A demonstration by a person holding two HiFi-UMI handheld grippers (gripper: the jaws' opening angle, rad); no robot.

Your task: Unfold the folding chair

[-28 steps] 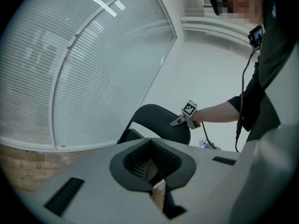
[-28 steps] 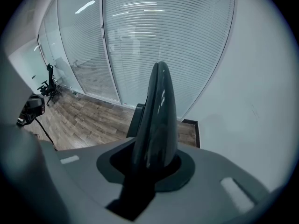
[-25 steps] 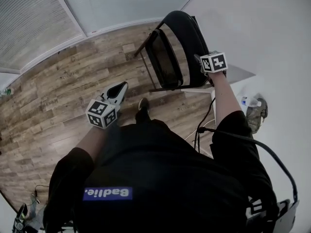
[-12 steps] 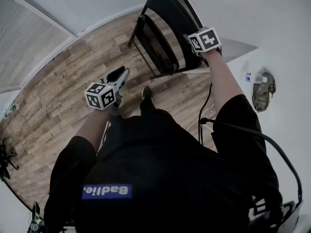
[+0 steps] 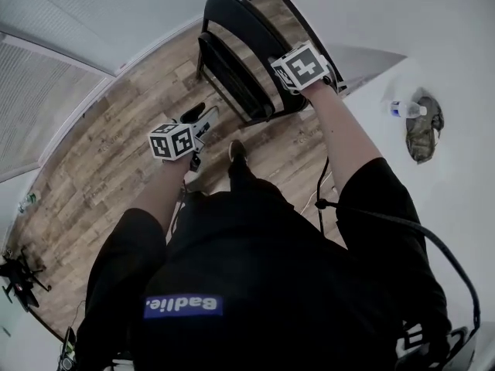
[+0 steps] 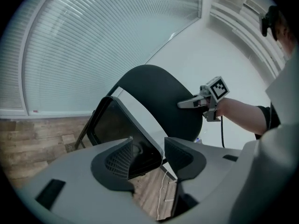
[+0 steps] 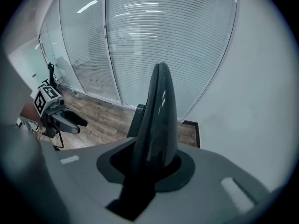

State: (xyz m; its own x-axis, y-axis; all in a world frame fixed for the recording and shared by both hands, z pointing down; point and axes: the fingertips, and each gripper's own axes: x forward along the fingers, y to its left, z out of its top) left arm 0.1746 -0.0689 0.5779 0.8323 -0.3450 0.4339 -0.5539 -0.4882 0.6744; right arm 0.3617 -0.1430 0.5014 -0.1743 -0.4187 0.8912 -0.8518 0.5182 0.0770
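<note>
Right gripper view: right gripper (image 7: 154, 164) jaws clamped on backrest (image 7: 161, 106). Left gripper (image 6: 148, 154) jaws opening, empty, aimed at seat (image 6: 112, 125). My worry: sloppy pull tips chair (image 5: 232, 83).

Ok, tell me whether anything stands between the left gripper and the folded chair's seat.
Nothing visible does. The left gripper, jaws opening and empty, faces the seat with only wooden floor between them. The right gripper clamps the backrest.
</note>
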